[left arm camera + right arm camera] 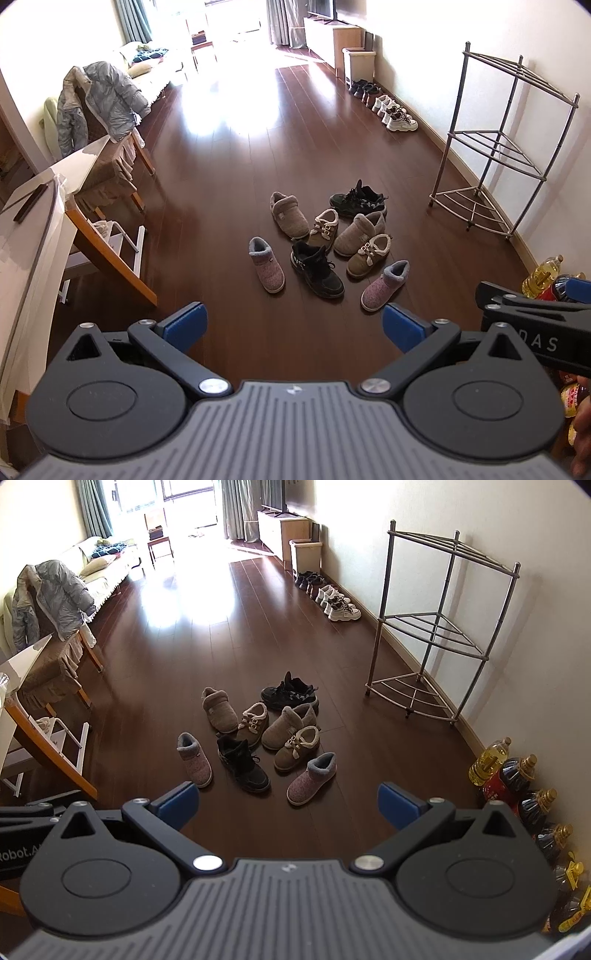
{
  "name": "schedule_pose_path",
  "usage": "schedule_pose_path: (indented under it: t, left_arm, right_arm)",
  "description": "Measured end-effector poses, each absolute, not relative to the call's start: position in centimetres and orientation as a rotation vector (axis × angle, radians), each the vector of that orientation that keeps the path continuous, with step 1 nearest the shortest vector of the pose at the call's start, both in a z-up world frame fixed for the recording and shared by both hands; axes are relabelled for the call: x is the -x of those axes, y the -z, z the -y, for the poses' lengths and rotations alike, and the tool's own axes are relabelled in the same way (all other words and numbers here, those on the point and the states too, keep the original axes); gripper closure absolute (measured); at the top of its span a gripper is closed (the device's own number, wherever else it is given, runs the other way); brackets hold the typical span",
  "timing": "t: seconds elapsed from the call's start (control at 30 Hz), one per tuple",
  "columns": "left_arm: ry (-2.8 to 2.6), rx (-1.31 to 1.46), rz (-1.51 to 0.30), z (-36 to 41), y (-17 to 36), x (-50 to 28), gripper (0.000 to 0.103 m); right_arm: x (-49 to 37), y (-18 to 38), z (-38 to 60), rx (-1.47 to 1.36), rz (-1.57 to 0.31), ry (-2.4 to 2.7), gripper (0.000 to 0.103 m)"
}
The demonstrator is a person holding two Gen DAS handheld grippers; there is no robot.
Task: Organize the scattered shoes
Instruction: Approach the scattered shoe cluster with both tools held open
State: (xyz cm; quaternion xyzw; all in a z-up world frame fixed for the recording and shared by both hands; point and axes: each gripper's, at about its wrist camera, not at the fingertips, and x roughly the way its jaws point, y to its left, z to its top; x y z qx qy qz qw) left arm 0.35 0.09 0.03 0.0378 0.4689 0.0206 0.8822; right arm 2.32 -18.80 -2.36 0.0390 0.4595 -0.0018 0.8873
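Several shoes lie scattered on the dark wood floor: two pink knit booties (266, 270) (385, 284), a black sneaker (318, 272), another black sneaker (357, 200), tan fleece slippers (289, 215) and brown fur-lined shoes (368, 256). The same heap shows in the right wrist view, with a pink bootie (311, 778) nearest and the black sneaker (243, 764) beside it. My left gripper (293, 325) is open, short of the heap, with nothing between its blue pads. My right gripper (288, 801) is open too, likewise empty and apart from the shoes.
A metal corner rack (491, 147) stands by the right wall. A tidy row of shoes (384, 107) lines that wall further back. Oil bottles (517, 782) stand at the near right. A table (55, 206) and a chair with a jacket (99, 107) stand left.
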Motion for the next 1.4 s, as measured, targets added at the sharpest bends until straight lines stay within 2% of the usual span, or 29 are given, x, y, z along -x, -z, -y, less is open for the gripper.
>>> schedule_pose_path:
  t: [1.03,1.13,1.4]
  left_arm:
    - [-0.031,-0.098,-0.962,-5.9,0.5,-4.4,0.001]
    - [-0.023,-0.106,-0.974,-6.6,1.0,-4.9,0.001]
    - [-0.021,-0.141,-1.101,-7.0,6.7,-6.3,0.001]
  right_arm:
    - [-6.1,3.3,14.0,-0.108,-0.951,0.036,0.001]
    - [-6.4,4.0,13.6,-0.121,-0.961,0.048,0.001]
    - [-5.7,9.1,13.6,-0.148,-1.082,0.059,0.001]
